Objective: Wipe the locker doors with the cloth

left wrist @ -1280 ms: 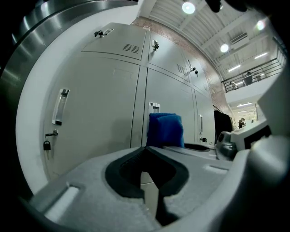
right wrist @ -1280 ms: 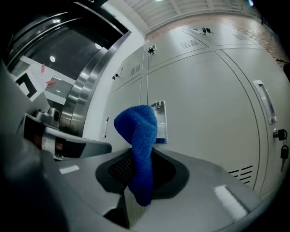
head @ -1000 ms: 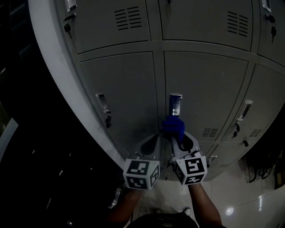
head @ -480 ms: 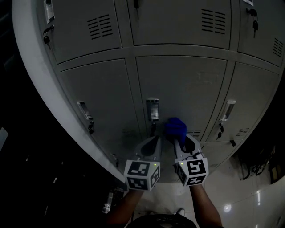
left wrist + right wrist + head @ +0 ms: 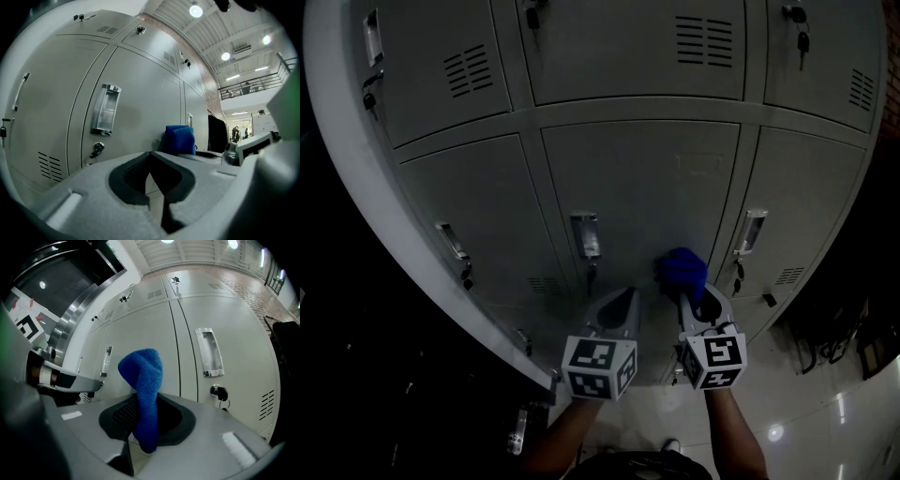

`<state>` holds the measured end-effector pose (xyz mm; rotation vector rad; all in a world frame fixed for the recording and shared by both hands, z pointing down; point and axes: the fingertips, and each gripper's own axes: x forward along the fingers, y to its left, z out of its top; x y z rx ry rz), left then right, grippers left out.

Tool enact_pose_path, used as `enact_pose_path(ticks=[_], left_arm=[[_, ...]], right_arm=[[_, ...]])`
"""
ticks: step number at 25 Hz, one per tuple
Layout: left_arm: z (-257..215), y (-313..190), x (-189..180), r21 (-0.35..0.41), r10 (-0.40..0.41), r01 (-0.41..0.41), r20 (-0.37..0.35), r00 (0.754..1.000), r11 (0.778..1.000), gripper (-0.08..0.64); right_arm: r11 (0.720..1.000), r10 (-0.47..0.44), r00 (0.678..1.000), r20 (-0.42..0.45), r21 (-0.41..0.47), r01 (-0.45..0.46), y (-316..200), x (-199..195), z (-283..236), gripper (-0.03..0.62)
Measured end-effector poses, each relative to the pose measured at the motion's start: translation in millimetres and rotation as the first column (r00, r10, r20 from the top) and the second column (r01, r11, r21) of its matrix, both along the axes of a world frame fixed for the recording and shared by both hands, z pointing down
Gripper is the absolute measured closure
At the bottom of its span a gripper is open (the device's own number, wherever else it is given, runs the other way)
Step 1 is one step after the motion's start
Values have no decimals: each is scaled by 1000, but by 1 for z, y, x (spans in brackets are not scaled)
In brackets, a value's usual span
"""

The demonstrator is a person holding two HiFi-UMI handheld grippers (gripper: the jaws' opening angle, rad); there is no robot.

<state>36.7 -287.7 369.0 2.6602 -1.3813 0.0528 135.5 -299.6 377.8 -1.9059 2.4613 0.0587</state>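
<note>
Our right gripper (image 5: 691, 298) (image 5: 140, 425) is clamped on the cloth (image 5: 682, 272) (image 5: 143, 378). In the right gripper view the blue fabric runs down between the two dark pads and hangs a little below them, while its folded upper end stands well above the jaws. That upper end sits low on the middle door (image 5: 647, 178), close to the door's right edge and just left of the seam with the right door (image 5: 797, 197). In the left gripper view the cloth (image 5: 179, 139) lies right against the grey panel, though we cannot tell whether it presses on it.

Our left gripper (image 5: 622, 305) (image 5: 151, 161) is just beside the right one, on its left. Its jaws are closed tip to tip with nothing between them, and it points at the lower part of the same door without touching the cloth.

To the left of the cloth, on the door's left edge, is the handle (image 5: 584, 234) (image 5: 105, 108), with a key (image 5: 589, 274) (image 5: 96, 150) in the lock under it. To the right of the cloth, past the seam, the right door has its own handle (image 5: 750, 232) (image 5: 209, 352) and key (image 5: 218, 392) at about the cloth's height. A vent (image 5: 789, 276) (image 5: 268, 404) is cut near that door's bottom edge. A left door (image 5: 469, 206) flanks the middle one, and a row of upper doors (image 5: 628, 42) with vents runs above all three.
</note>
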Motion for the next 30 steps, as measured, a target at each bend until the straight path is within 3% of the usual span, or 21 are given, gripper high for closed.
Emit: enact_pose_path(ticks=[7, 13, 30], left_arm=[[4, 2, 7, -9, 2, -2, 3, 1000, 1000, 557], [9, 5, 0, -15, -8, 8, 1, 1000, 1000, 557], [27, 8, -119, -27, -176, 176, 14, 984, 984, 557]], right_arm=[[999, 42, 999, -12, -3, -42, 1, 26, 0, 514], [1000, 23, 1000, -12, 20, -23, 8, 15, -6, 512], [972, -236, 971, -45, 2, 237, 19, -166, 44, 512]])
